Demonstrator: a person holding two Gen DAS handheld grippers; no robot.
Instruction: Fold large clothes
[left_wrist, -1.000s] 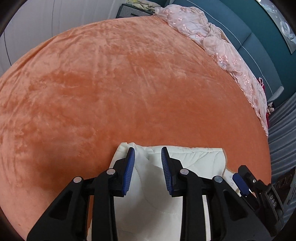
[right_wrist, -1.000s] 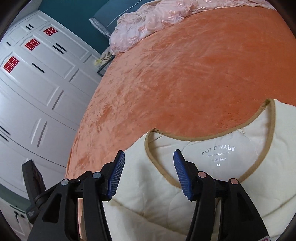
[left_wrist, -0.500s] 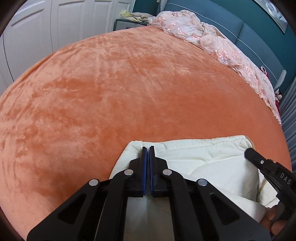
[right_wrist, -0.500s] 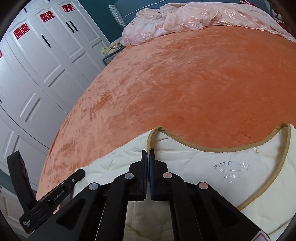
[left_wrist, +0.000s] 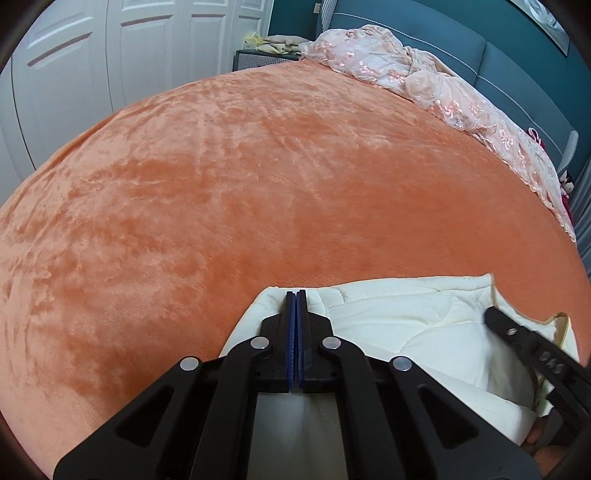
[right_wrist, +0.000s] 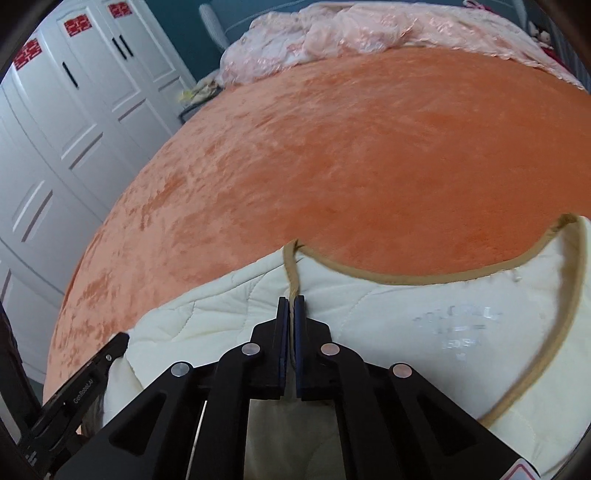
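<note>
A cream quilted jacket (left_wrist: 406, 325) with tan trim lies at the near edge of an orange velvet bedspread (left_wrist: 258, 184). My left gripper (left_wrist: 296, 295) is shut on the jacket's far left corner. My right gripper (right_wrist: 291, 301) is shut on the jacket (right_wrist: 424, 325) at the tan collar edge, left of the printed neck label (right_wrist: 458, 328). Each gripper shows at the edge of the other's view: the right one (left_wrist: 517, 339) and the left one (right_wrist: 92, 373).
A pink lace cover (left_wrist: 424, 81) is bunched along the bed's far side against a teal headboard (left_wrist: 461, 40). White wardrobe doors (right_wrist: 55, 147) stand to the left of the bed (right_wrist: 369, 147). A small bedside stand (left_wrist: 255, 59) holds some cloth.
Both grippers went from open over the jacket to shut on it. Since then both have lifted and drawn the held edges up and forward.
</note>
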